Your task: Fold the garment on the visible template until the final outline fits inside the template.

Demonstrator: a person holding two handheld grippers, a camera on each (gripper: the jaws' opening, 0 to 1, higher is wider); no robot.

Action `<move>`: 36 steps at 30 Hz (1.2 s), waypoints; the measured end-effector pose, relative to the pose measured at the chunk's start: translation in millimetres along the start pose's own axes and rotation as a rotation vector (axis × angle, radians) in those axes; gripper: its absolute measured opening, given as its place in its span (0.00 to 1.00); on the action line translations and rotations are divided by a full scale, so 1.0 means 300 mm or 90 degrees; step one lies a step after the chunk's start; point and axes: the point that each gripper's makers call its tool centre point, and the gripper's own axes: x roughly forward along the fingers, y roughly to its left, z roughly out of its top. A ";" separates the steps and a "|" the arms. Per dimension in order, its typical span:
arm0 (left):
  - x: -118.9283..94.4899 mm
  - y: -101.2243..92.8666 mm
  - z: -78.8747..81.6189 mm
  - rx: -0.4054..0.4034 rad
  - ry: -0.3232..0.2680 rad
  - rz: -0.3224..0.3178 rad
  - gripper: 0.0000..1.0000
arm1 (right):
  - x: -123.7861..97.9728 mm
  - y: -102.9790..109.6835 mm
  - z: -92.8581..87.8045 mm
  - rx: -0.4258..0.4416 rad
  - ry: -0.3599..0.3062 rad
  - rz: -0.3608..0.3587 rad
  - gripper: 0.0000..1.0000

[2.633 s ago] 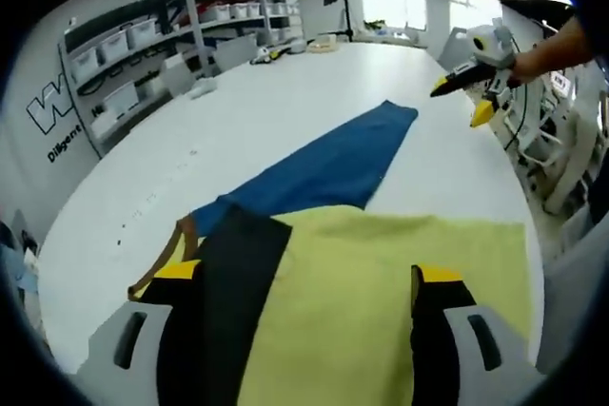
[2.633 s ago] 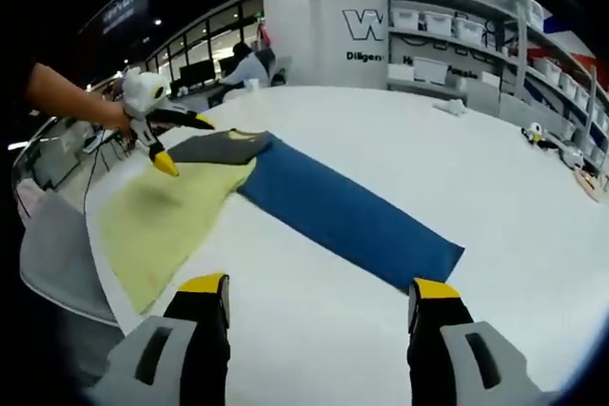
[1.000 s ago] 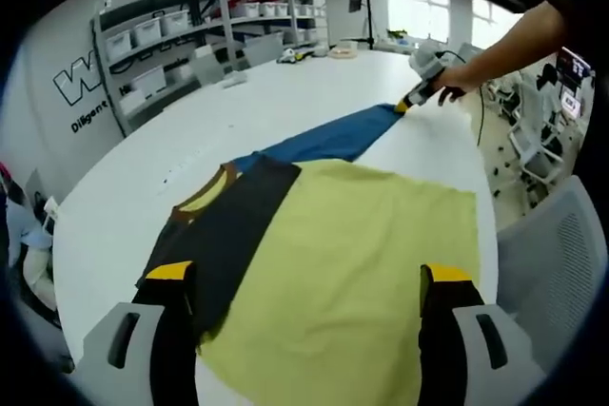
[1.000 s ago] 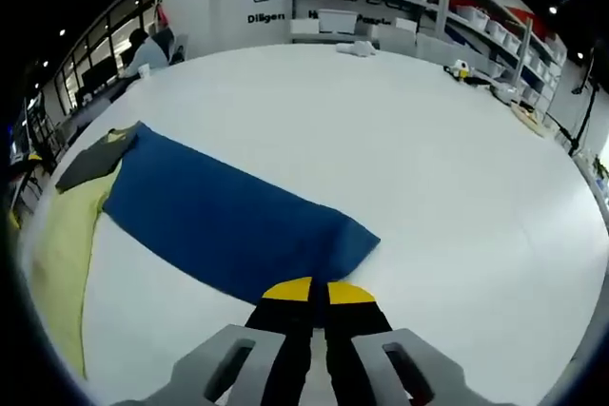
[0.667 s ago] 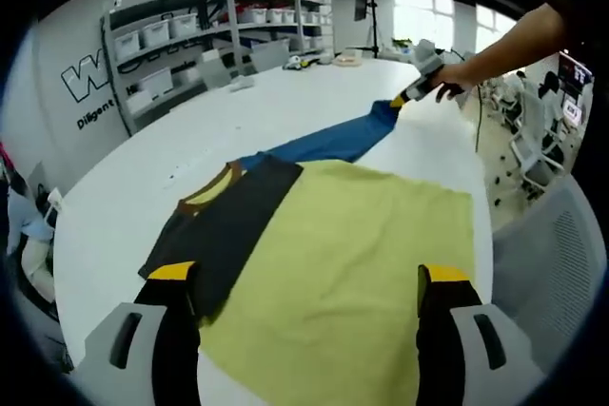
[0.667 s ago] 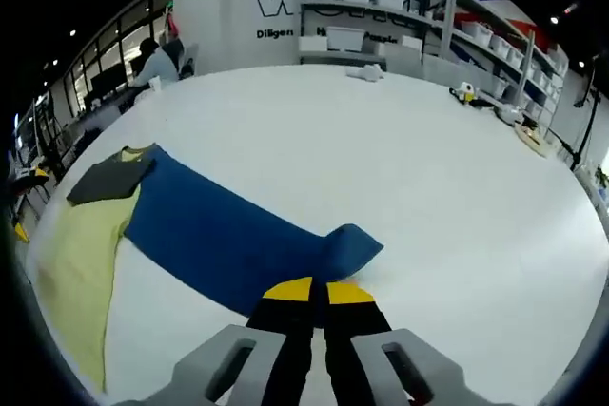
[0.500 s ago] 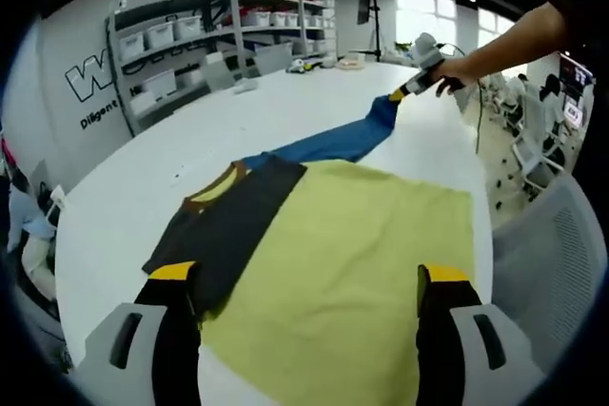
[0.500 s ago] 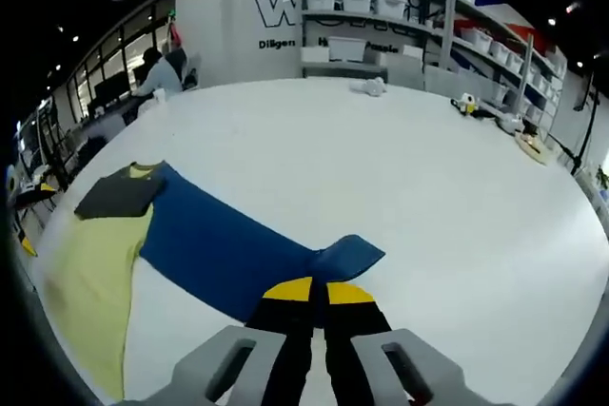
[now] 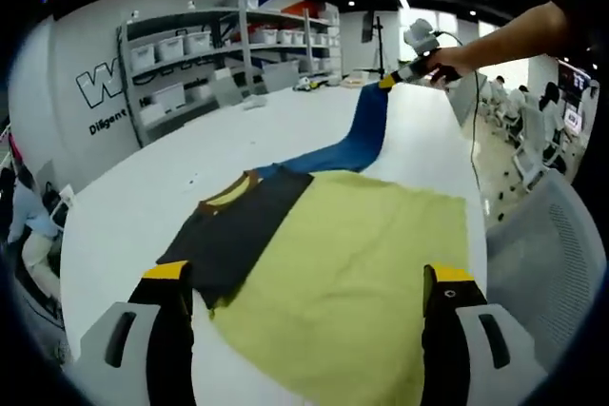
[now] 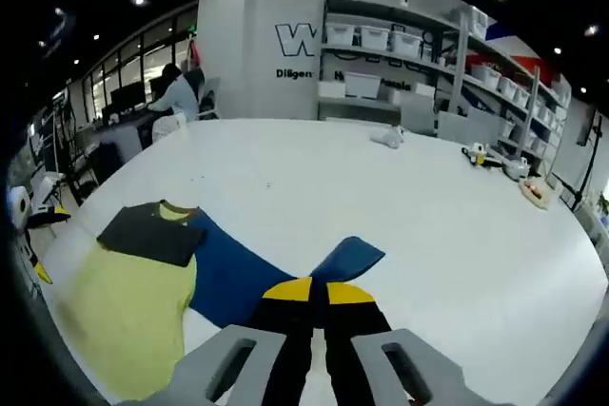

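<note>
Hovering with jaws spread wide and empty, the left gripper sits just above the garment's near hem on the white table; the right gripper lifts the blue template at the garment's far side. From the right gripper view, jaws are clamped on the template's corner. Risk: pulling drags the garment. Wall lettering beyond the garment is partly hidden.
</note>
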 end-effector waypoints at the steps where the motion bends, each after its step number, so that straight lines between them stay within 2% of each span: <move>1: -0.012 0.000 -0.009 -0.001 -0.003 -0.001 0.99 | -0.004 0.013 0.017 -0.002 -0.005 0.001 0.00; 9: -0.082 0.054 -0.031 0.004 -0.012 0.014 0.99 | -0.047 0.138 0.147 -0.012 -0.041 0.014 0.00; 19: -0.137 0.065 -0.044 -0.003 -0.025 0.017 0.99 | -0.080 0.294 0.351 -0.059 -0.089 0.039 0.00; 24: -0.163 0.059 -0.044 -0.014 -0.041 0.015 0.99 | -0.074 0.378 0.414 -0.075 -0.102 0.055 0.00; 28: -0.170 0.062 -0.066 -0.013 -0.043 0.016 0.99 | -0.058 0.481 0.460 -0.098 -0.106 0.080 0.00; 31: -0.175 0.072 -0.087 -0.009 -0.039 0.021 0.99 | -0.043 0.566 0.489 -0.137 -0.101 0.103 0.00; 36: -0.198 0.090 -0.108 -0.025 -0.044 0.029 0.99 | -0.026 0.678 0.538 -0.153 -0.110 0.133 0.00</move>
